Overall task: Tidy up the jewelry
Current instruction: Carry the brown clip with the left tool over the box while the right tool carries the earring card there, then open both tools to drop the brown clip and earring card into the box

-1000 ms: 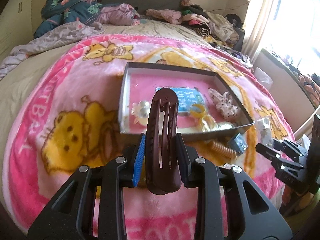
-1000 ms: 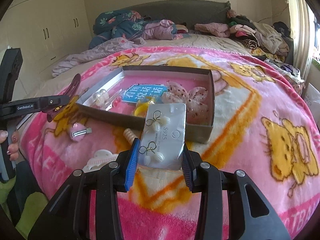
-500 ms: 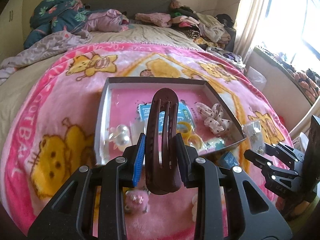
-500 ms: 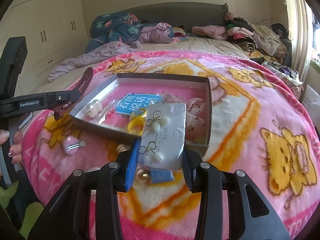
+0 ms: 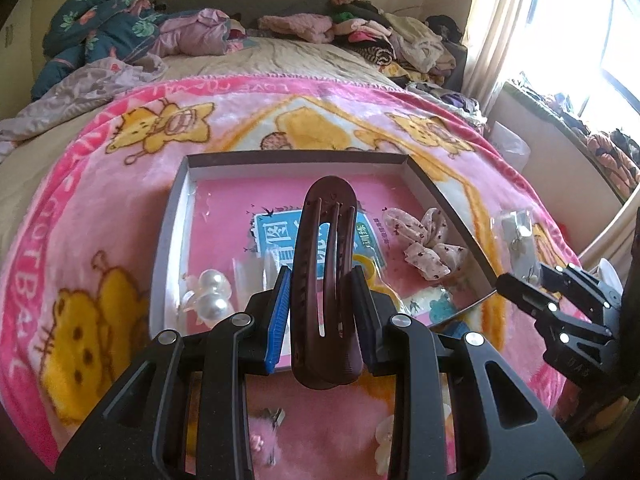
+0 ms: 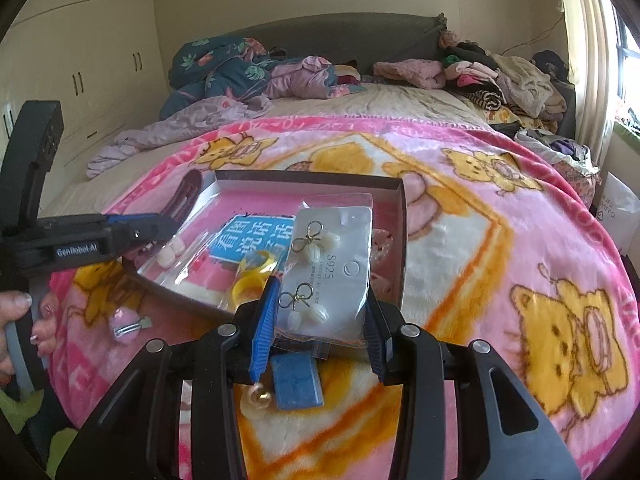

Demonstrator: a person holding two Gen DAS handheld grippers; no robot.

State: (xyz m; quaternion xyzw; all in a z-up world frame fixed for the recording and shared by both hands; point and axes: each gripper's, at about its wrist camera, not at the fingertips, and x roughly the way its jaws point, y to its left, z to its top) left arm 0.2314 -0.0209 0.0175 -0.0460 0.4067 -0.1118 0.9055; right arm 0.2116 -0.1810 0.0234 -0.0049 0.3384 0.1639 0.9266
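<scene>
My left gripper is shut on a dark brown hair clip and holds it over the near edge of the open shallow box. My right gripper is shut on a bagged earring card above the box's near right corner. The box holds a blue card, a pearl clip, a yellow ring and a speckled scrunchie. The left gripper also shows in the right wrist view, and the right gripper in the left wrist view.
On the pink blanket before the box lie a pink fuzzy clip, a blue pad, a gold bead and a white clip. Clothes and bedding pile at the bed's far end.
Both grippers have moved forward toward the box with their loads. The hair clip now hangs over the box's inside, and the earring card over its near right corner.
</scene>
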